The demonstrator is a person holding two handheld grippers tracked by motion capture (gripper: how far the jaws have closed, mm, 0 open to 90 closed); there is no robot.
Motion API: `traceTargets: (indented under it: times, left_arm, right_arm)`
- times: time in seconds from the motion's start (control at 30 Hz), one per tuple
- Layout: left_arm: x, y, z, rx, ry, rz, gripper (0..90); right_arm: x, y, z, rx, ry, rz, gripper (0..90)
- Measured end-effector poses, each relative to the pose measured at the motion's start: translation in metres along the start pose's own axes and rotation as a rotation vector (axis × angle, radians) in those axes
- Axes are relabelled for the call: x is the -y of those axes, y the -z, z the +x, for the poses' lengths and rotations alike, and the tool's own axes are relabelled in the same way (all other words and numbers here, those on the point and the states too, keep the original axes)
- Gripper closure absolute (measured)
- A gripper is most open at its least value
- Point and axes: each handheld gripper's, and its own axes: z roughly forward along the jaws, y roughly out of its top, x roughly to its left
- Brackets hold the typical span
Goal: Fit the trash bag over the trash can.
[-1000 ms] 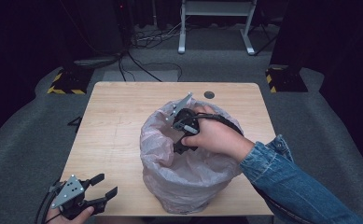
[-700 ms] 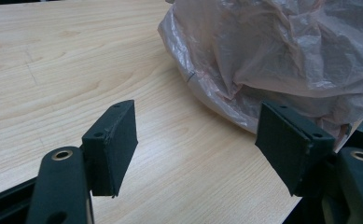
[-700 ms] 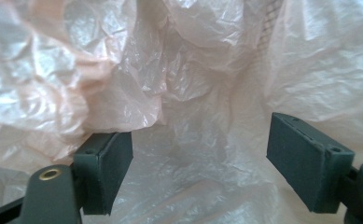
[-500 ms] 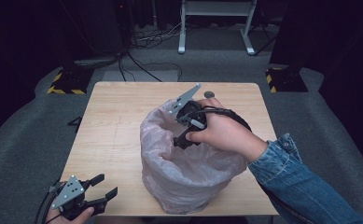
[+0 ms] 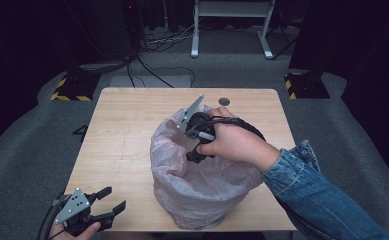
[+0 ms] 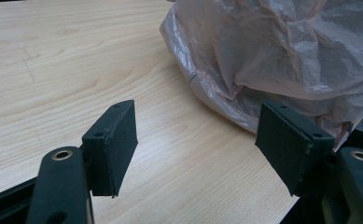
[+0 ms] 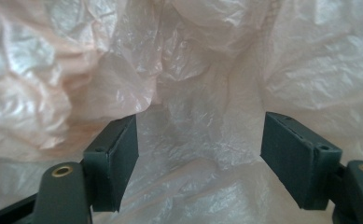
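Looking down on the light wooden desk [image 5: 132, 125], we see a crumpled, translucent pinkish plastic bag [image 5: 202, 185] standing open-mouthed near the front edge, right of centre. The right hand [image 5: 234, 142], in a blue denim sleeve [image 5: 317, 200], holds the right gripper [image 5: 194, 152] pointed down into the bag's mouth, and in the right gripper view its jaws are spread wide with just crinkled plastic between them, gripping nothing. Over at the desk's front left corner sits the left gripper [image 5: 109, 200], well apart from the bag, jaws released and bare desk between them. A small dark round spot [image 5: 224, 101] marks the far edge.
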Motion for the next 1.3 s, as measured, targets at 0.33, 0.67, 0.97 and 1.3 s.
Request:
traceTargets:
  times: [0.33,0.67,0.97,1.3]
  left_arm:
    - [0.002,0.001,0.002,0.000,0.005,0.000,29.3]
    - [0.001,-0.002,0.002,0.003,0.003,0.001,29.3]
    - [0.000,-0.005,0.002,0.008,0.002,0.006,29.3]
    - [-0.002,-0.009,0.002,0.018,0.000,0.006,29.3]
  right_arm:
    - [-0.032,-0.015,0.033,-0.030,0.079,0.000,28.6]
    - [-0.024,-0.012,0.027,-0.022,0.059,-0.016,27.6]
    - [-0.002,0.002,0.001,-0.001,-0.015,0.000,27.4]
    - [-0.009,0.028,0.004,0.035,-0.019,-0.105,28.6]
